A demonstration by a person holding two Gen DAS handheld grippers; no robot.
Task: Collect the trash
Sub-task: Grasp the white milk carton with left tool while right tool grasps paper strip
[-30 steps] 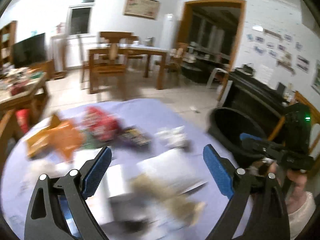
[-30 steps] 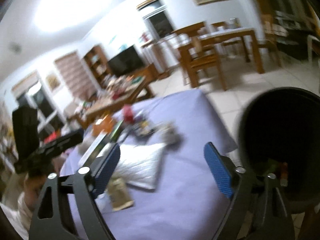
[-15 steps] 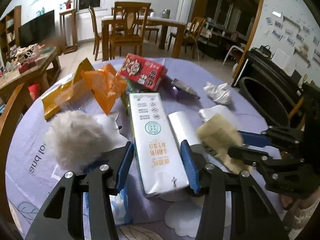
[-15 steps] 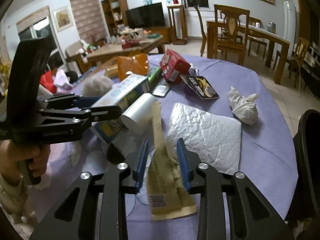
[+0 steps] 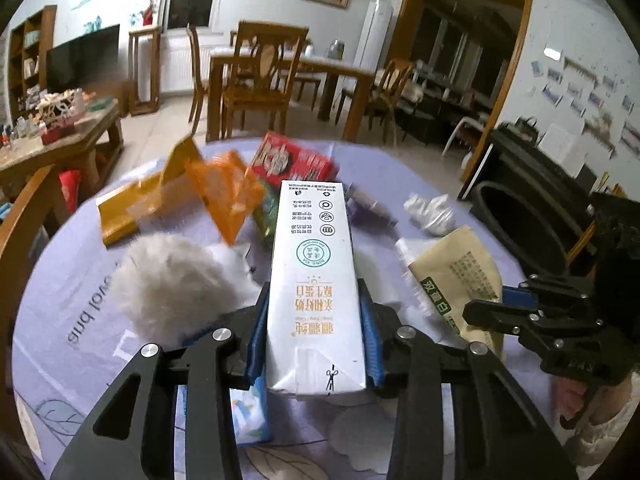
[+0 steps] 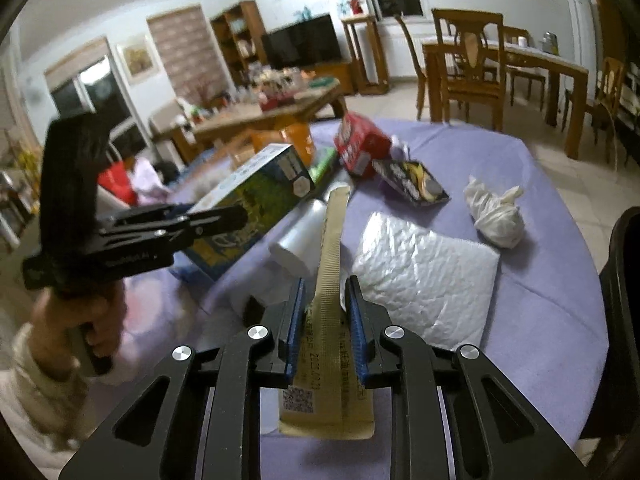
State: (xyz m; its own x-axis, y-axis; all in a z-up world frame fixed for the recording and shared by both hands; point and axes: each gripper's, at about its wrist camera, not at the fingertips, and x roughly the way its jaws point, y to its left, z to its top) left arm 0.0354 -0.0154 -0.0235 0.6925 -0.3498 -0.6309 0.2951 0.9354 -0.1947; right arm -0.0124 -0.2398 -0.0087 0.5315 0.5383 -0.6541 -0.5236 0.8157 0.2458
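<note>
You're working over a round table (image 6: pixel 532 320) under a lilac cloth. Just right of your right gripper (image 6: pixel 323 326) lies a silver padded mailer (image 6: pixel 424 268), and past that a crumpled white bag (image 6: pixel 496 212). Ahead of those blue pads sit a dark snack packet (image 6: pixel 412 182) and a red box (image 6: pixel 360 146). Left of your left gripper (image 5: pixel 314 336) rests a white fluffy ball (image 5: pixel 176 276); beyond it lie an orange wrapper (image 5: pixel 226 196) and a yellow packet (image 5: pixel 132 204). A roll of clear film (image 6: pixel 298 236) lies ahead, between the two grippers.
</note>
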